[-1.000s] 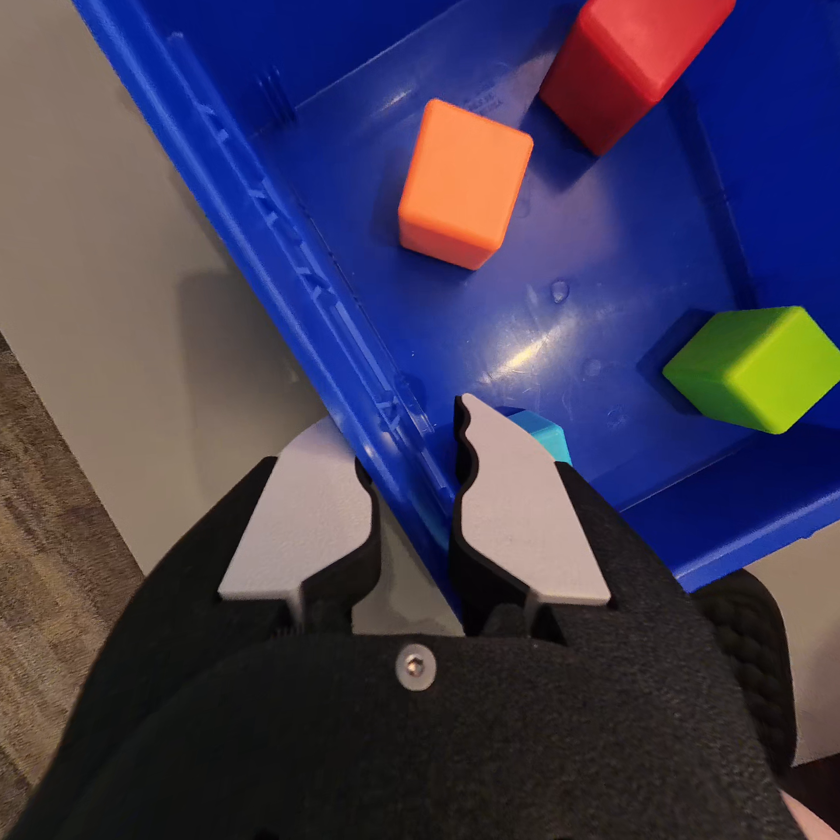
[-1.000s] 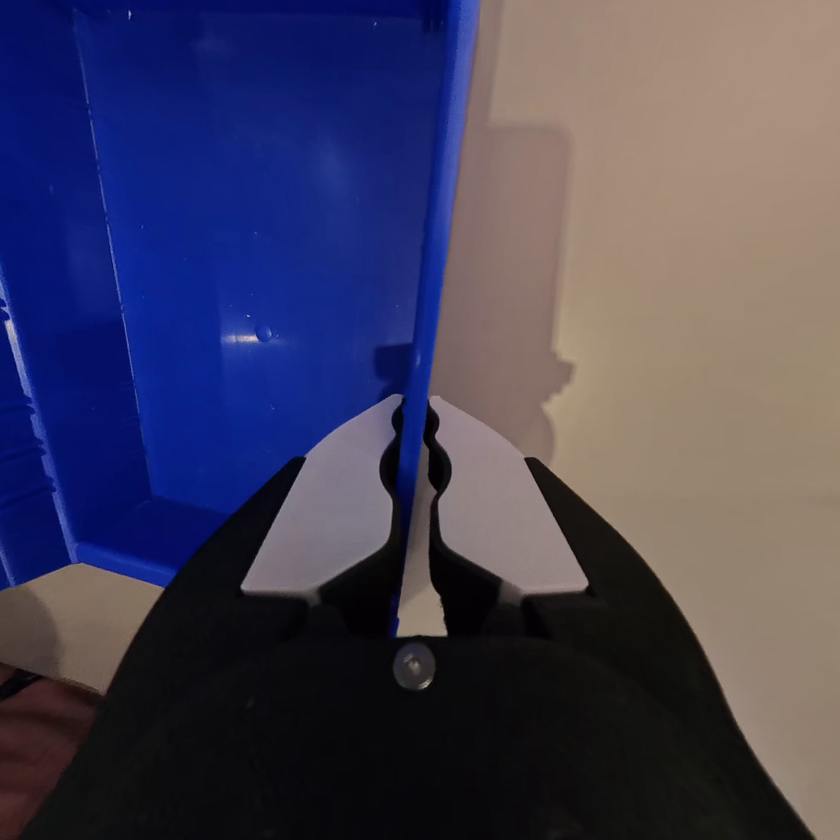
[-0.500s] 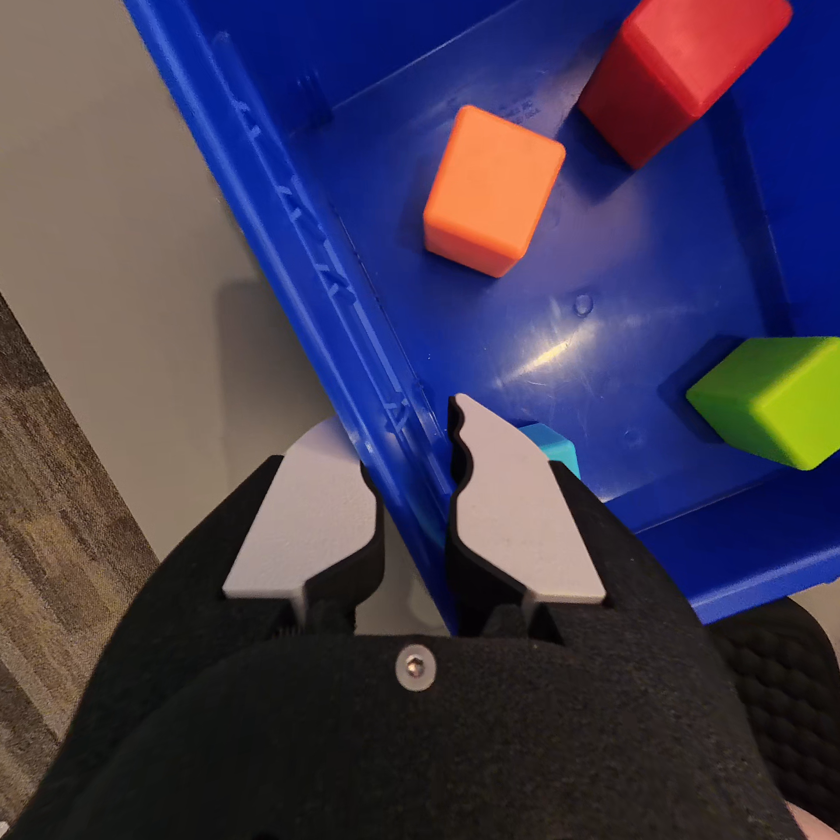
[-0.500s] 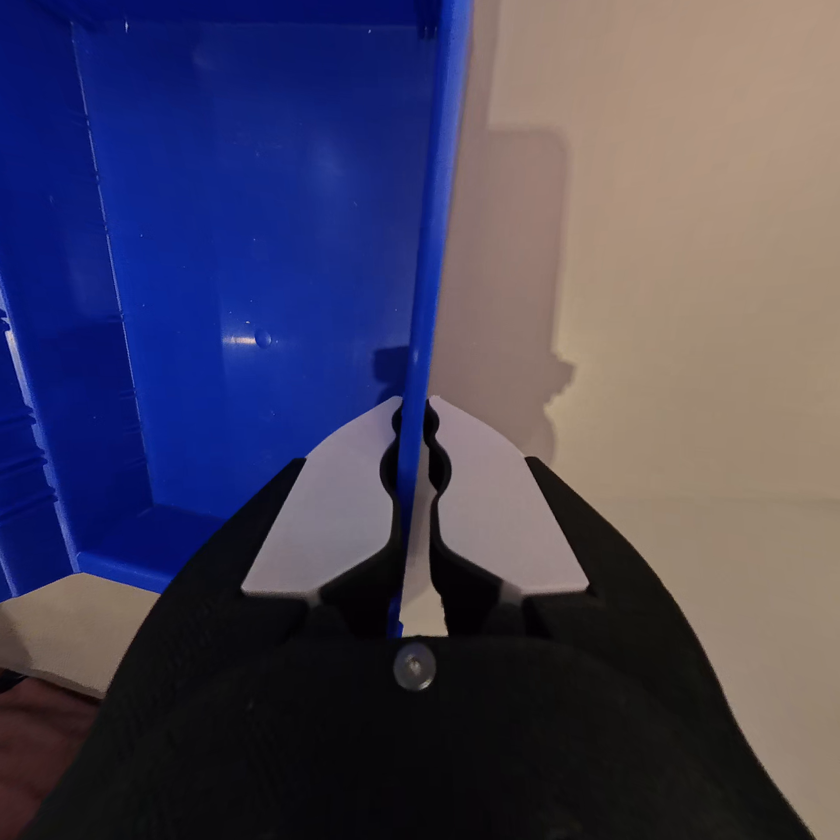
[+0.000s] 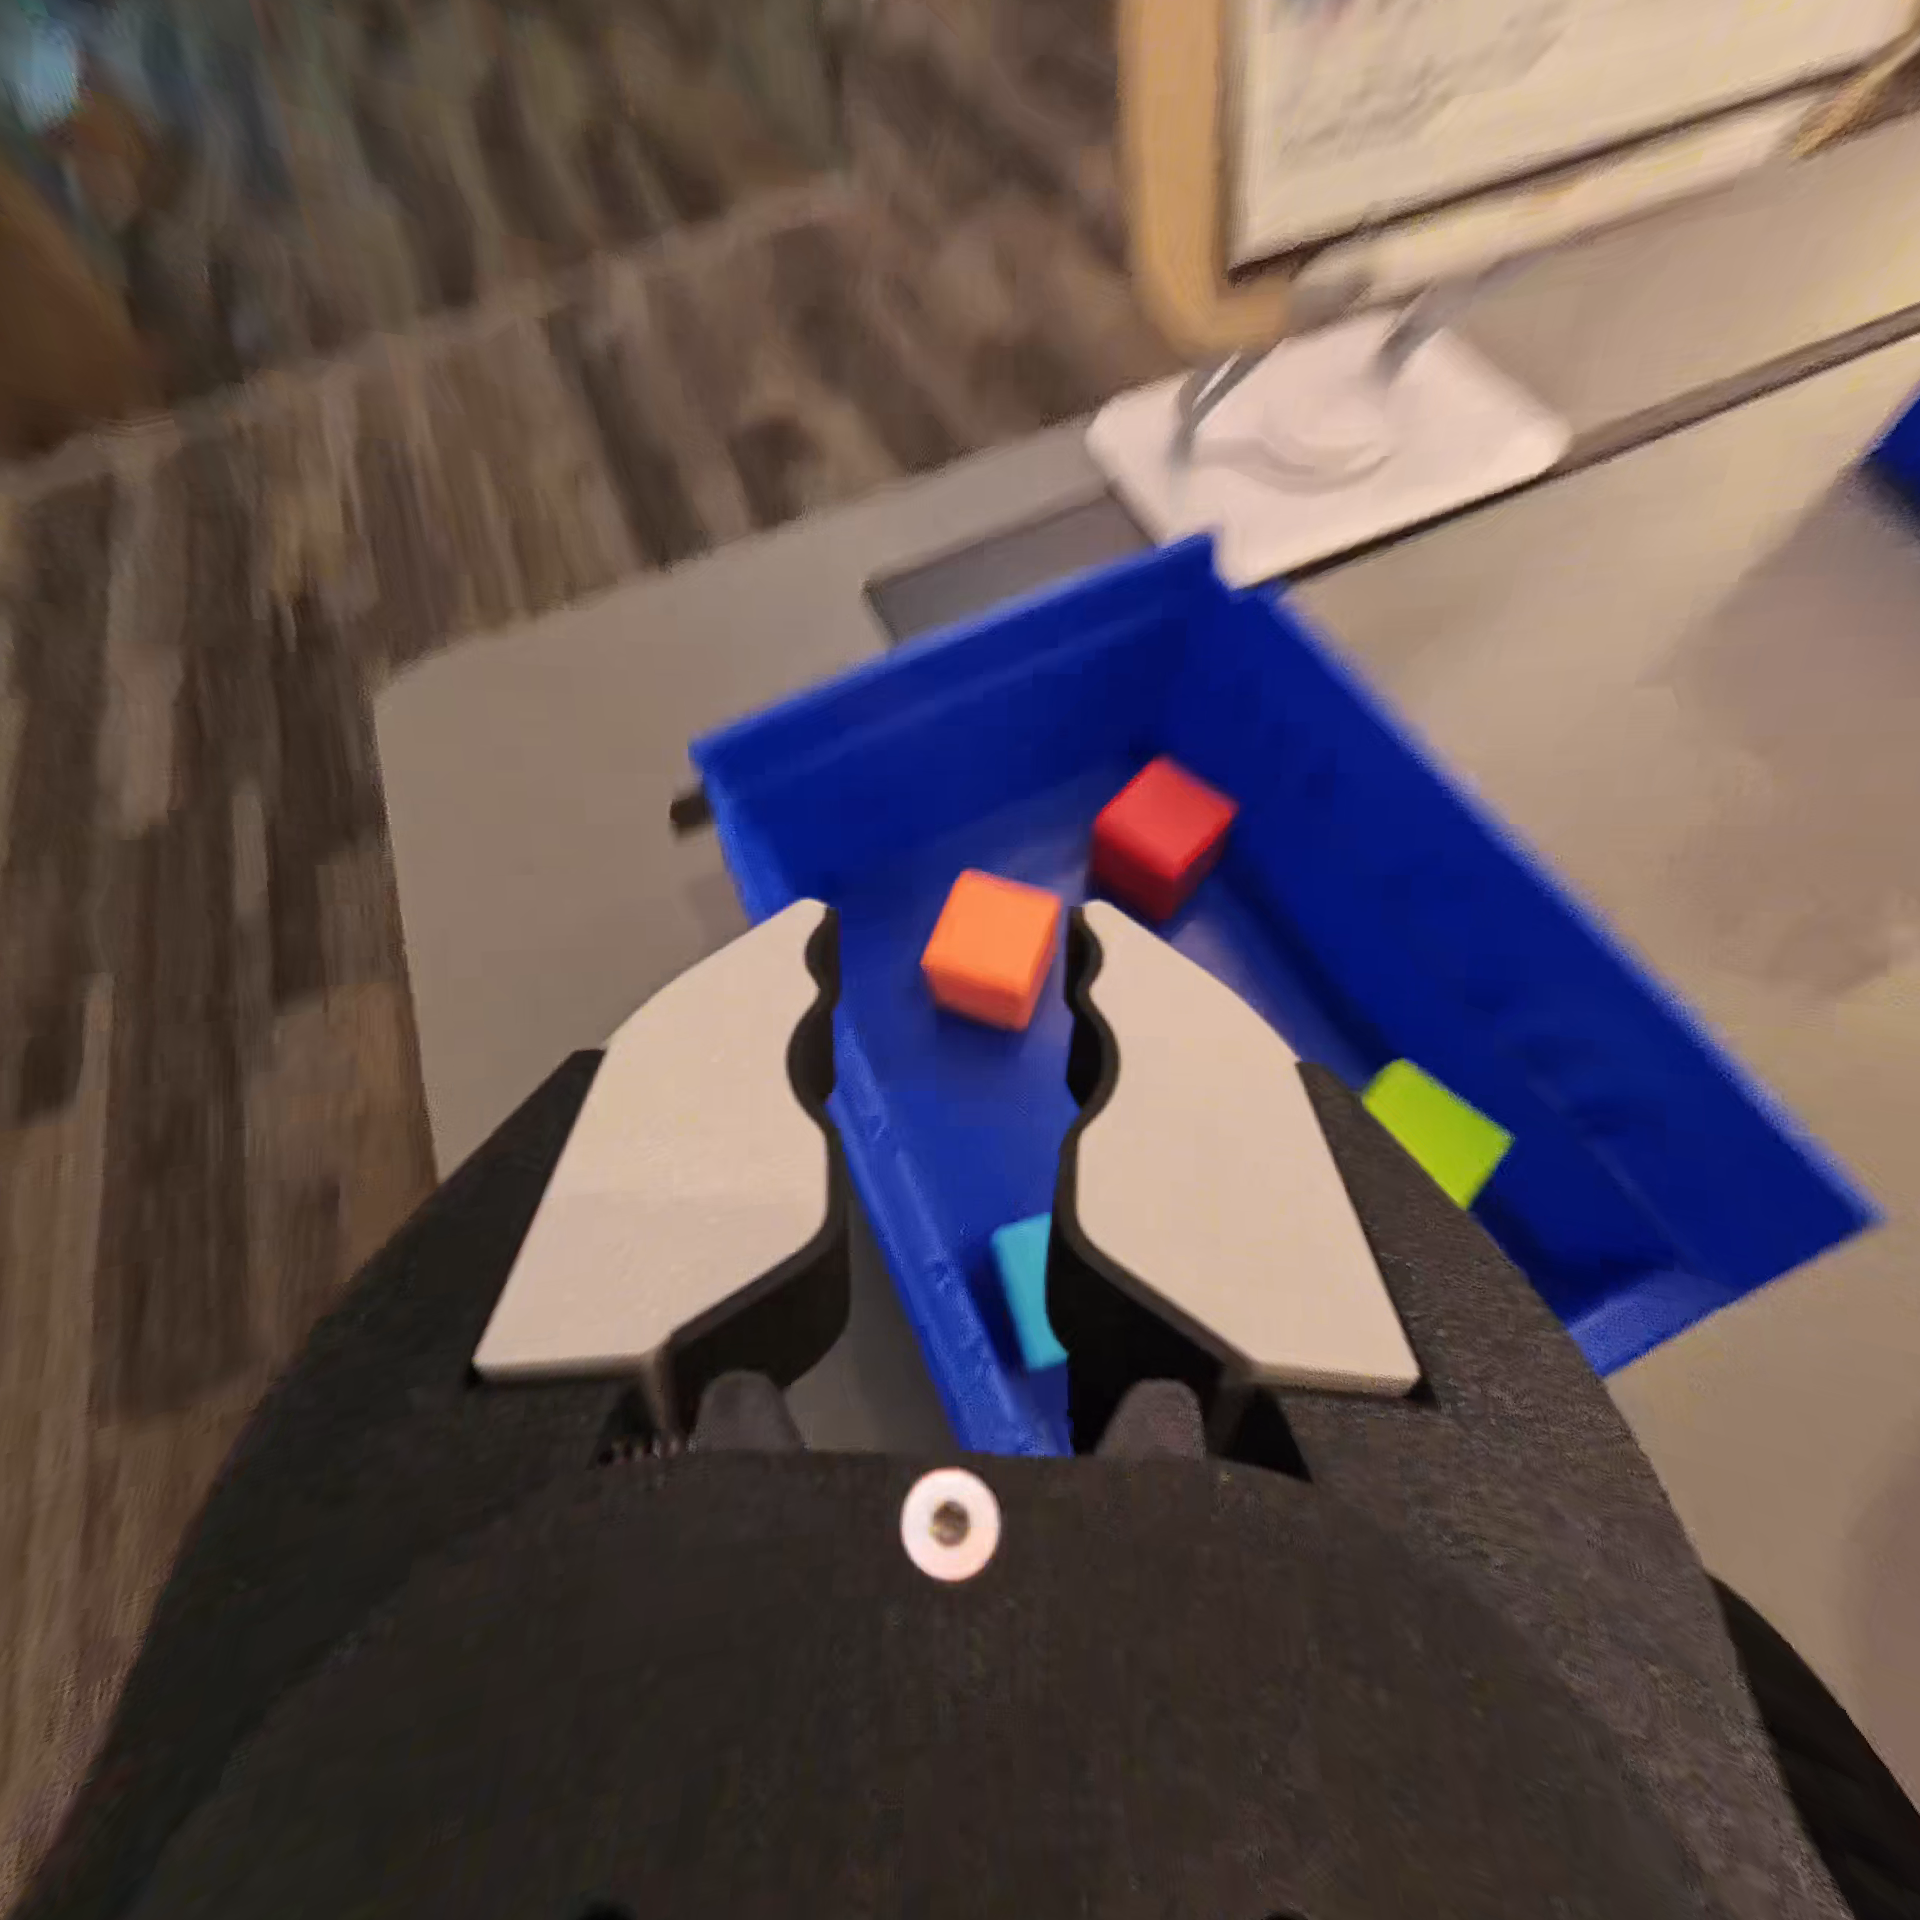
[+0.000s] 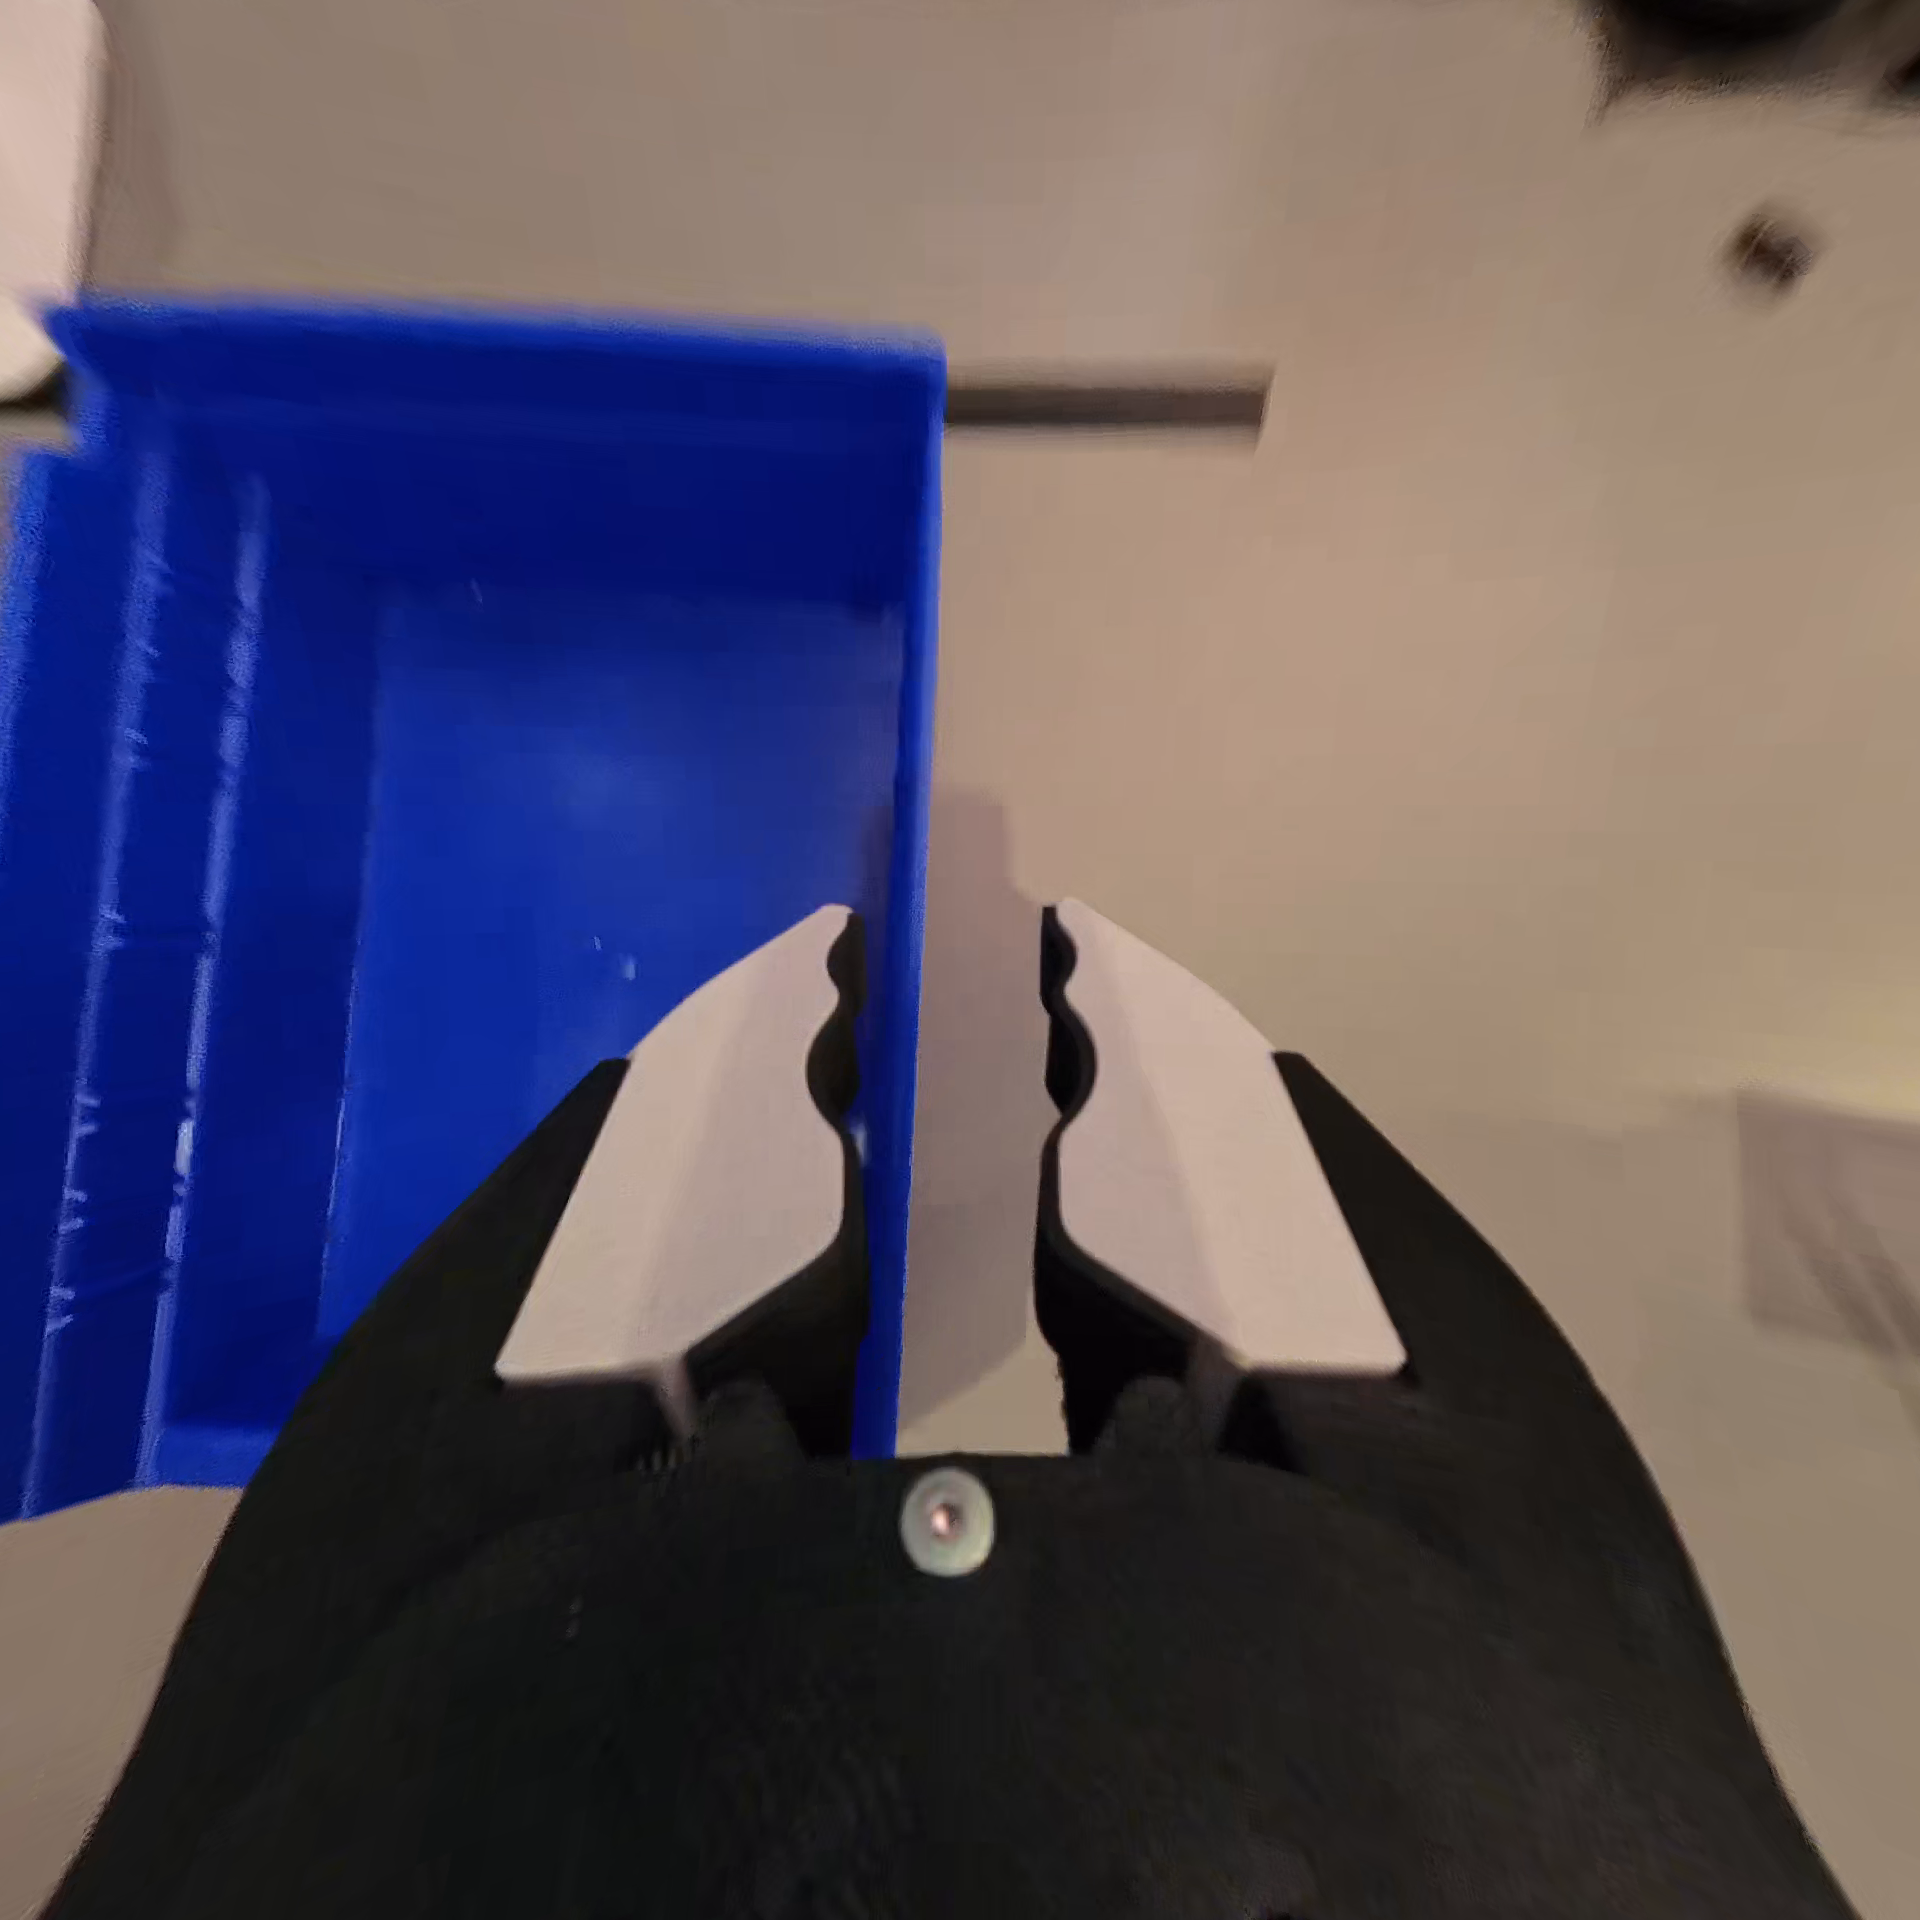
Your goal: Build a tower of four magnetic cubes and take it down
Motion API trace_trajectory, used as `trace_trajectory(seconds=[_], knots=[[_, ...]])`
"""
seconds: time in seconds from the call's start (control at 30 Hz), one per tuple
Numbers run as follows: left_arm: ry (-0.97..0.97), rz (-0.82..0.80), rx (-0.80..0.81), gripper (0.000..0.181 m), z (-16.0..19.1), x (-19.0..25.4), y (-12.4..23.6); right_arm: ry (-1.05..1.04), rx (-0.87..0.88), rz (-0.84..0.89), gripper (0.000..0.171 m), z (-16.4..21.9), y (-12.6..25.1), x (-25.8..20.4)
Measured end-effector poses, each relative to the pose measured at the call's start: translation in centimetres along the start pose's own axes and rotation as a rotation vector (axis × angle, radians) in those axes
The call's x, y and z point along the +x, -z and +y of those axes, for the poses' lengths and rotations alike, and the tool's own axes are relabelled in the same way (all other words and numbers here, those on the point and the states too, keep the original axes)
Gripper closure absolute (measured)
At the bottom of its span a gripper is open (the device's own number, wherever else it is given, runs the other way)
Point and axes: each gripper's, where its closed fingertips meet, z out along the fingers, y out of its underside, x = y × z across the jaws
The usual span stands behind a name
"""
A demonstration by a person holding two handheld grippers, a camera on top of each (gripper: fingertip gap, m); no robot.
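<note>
A blue bin [image 5: 1558, 904] on a grey table holds an orange cube [image 5: 992, 951], a red cube [image 5: 1158, 836], a green cube [image 5: 1439, 1132] and a light blue cube [image 5: 1023, 1288], all lying apart. My left gripper [image 5: 951, 914] is open and empty, raised above the bin's near left wall. In the right wrist view a second blue bin [image 6: 499, 468] is empty. My right gripper [image 6: 948, 920] is open and empty, with that bin's right wall [image 6: 904, 1039] between its jaws, close to the left finger. Both views are motion-blurred.
The table [image 5: 540, 790] ends at the left, with patterned carpet [image 5: 187, 831] below. Behind the bin lie a dark flat panel [image 5: 997, 582] and a white stand base [image 5: 1340, 436] with a framed board. A small dark object [image 6: 1766, 249] sits far right on the table. Spacing between my two grippers at the tips: around 75 cm.
Both grippers have opened and let go of the bin walls that they were pinching. Both have pulled up and back, so much more of the bins and table shows.
</note>
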Motion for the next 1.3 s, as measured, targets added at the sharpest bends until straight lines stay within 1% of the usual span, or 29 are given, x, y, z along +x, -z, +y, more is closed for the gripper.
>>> trace_trajectory(seconds=[0.07, 0.1, 0.17, 0.2, 0.27, 0.3, 0.33, 0.37, 0.4, 0.43, 0.5, 0.57, 0.67, 0.77, 0.8, 0.9, 0.97, 1.03, 1.07, 1.2, 1.3], knots=[[-0.091, 0.029, 0.108, 0.134, -2.3, 2.1, 1.7, 0.069, 0.184, 0.04, 0.137, -2.7, 2.9, -0.3], [-0.14, 0.007, 0.144, 0.135, -3.1, 2.7, 2.3, 0.108, 0.275, 0.057, 0.136, -4.0, 4.3, -0.7], [-0.196, -0.082, 0.189, 0.138, -4.5, 2.9, 3.0, 0.179, 0.456, 0.086, 0.129, -6.2, 7.0, -1.5], [-0.202, -0.087, 0.198, 0.135, -4.9, 3.4, 3.1, 0.209, 0.544, 0.086, 0.128, -7.1, 8.3, -2.0], [-0.207, -0.015, 0.161, 0.131, -4.7, 5.3, 2.6, 0.252, 0.706, 0.042, 0.124, -8.3, 10.5, -3.5], [-0.222, 0.012, 0.125, 0.13, -4.2, 6.0, 2.2, 0.266, 0.779, -0.008, 0.121, -8.7, 11.5, -4.4], [-0.248, 0.027, 0.09, 0.133, -3.6, 6.5, 1.7, 0.28, 0.842, -0.076, 0.121, -8.8, 12.3, -5.5], [-0.277, 0.062, 0.049, 0.141, -2.8, 7.3, 1.1, 0.289, 0.891, -0.146, 0.119, -8.9, 13.0, -6.4], [-0.3, 0.116, -0.002, 0.144, -1.7, 8.3, 0.5, 0.288, 0.922, -0.199, 0.116, -9.0, 13.5, -7.0], [-0.32, 0.157, -0.064, 0.144, -0.6, 9.2, -0.2, 0.281, 0.939, -0.236, 0.111, -9.0, 13.8, -7.4], [-0.41, 0.182, -0.2, 0.137, 1.8, 10.3, -1.5, 0.292, 0.961, -0.283, 0.112, -9.0, 14.4, -8.1], [-0.509, 0.24, -0.308, 0.134, 4.3, 11.9, -2.5, 0.326, 0.972, -0.285, 0.112, -8.9, 14.9, -8.6], [-0.551, 0.37, -0.454, 0.127, 7.7, 14.2, -3.5, 0.346, 0.959, -0.292, 0.113, -8.7, 15.1, -9.2], [-0.578, 0.414, -0.6, 0.117, 10.6, 14.8, -4.3, 0.354, 0.97, -0.307, 0.113, -8.6, 15.3, -9.4], [-0.582, 0.409, -0.634, 0.118, 11.2, 14.8, -4.7, 0.354, 0.965, -0.305, 0.113, -8.6, 15.3, -9.3], [-0.573, 0.435, -0.696, 0.12, 12.6, 15.2, -5.8, 0.355, 0.941, -0.301, 0.112, -8.4, 14.9, -9.2], [-0.571, 0.447, -0.732, 0.125, 13.4, 15.3, -6.3, 0.355, 0.939, -0.302, 0.112, -8.3, 14.9, -9.2], [-0.565, 0.426, -0.762, 0.126, 13.9, 15.0, -6.8, 0.354, 0.946, -0.307, 0.112, -8.3, 15.1, -9.3], [-0.551, 0.434, -0.784, 0.131, 14.2, 15.0, -6.7, 0.355, 0.951, -0.312, 0.112, -8.3, 15.2, -9.3], [-0.475, 0.451, -0.826, 0.132, 14.7, 15.1, -6.8, 0.353, 0.961, -0.321, 0.111, -8.3, 15.5, -9.4], [-0.489, 0.458, -0.822, 0.132, 14.7, 15.1, -6.7, 0.349, 0.958, -0.325, 0.111, -8.3, 15.4, -9.4]])
